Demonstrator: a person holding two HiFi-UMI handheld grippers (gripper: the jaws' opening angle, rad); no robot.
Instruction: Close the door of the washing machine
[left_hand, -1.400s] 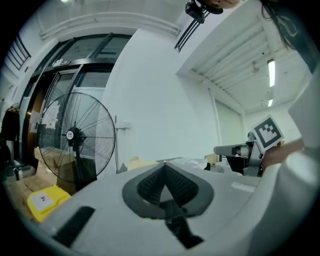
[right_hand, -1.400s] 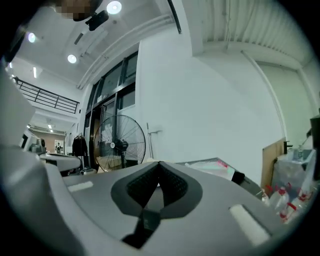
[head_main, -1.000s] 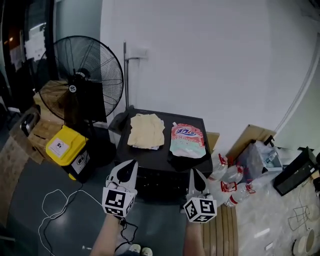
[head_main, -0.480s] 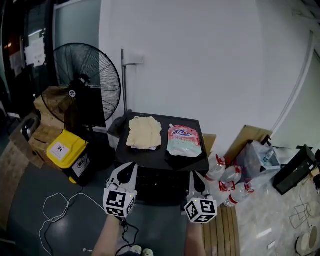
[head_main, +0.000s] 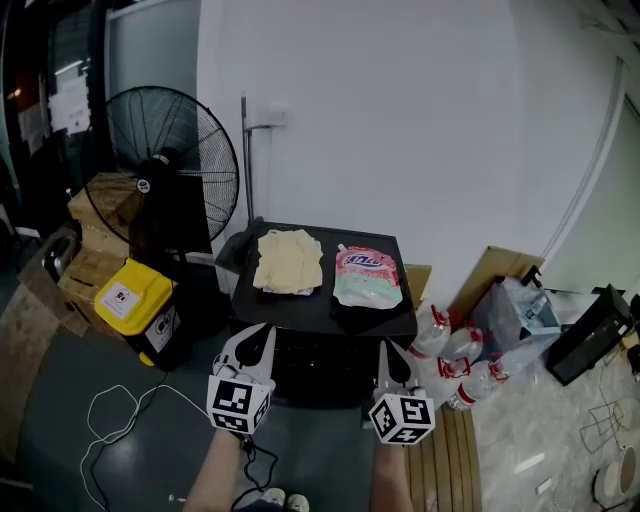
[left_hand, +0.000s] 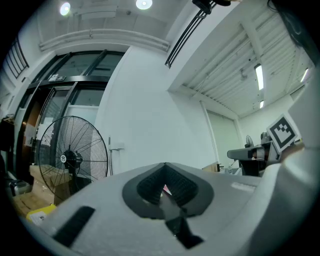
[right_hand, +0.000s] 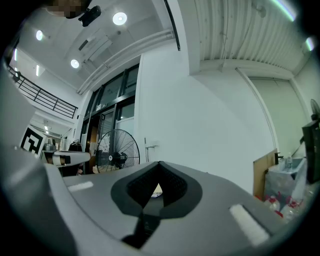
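Little has changed over the last sec. Both tools sit at almost the same spots low in the head view. The washing machine (head_main: 322, 312) now shows a touch smaller than it did, and the fan (head_main: 165, 170) has slid slightly within the view. So the person has shifted a bit relative to the machine, w/ no reach toward it.

The left gripper (head_main: 258, 340) has its jaws pressed together w/ nothing btwn them. The right gripper (head_main: 392, 360) is the same, closed on nothing. Both point level at the machine's dark front from just short of it, touching nothing.

The machine stands against the white wall (head_main: 420, 130). A folded cloth (head_main: 287, 262) and a detergent pouch (head_main: 366, 278) lie side by side on its top.

The door can't be read. The front below the top edge is one dark patch in the head view (the gripper views look out over the jaws and don't show it either).

My guess is the scene fits two stages. Either the door hangs open in that shadow w/ the push yet to come, or it's latched and the tools are backing off.
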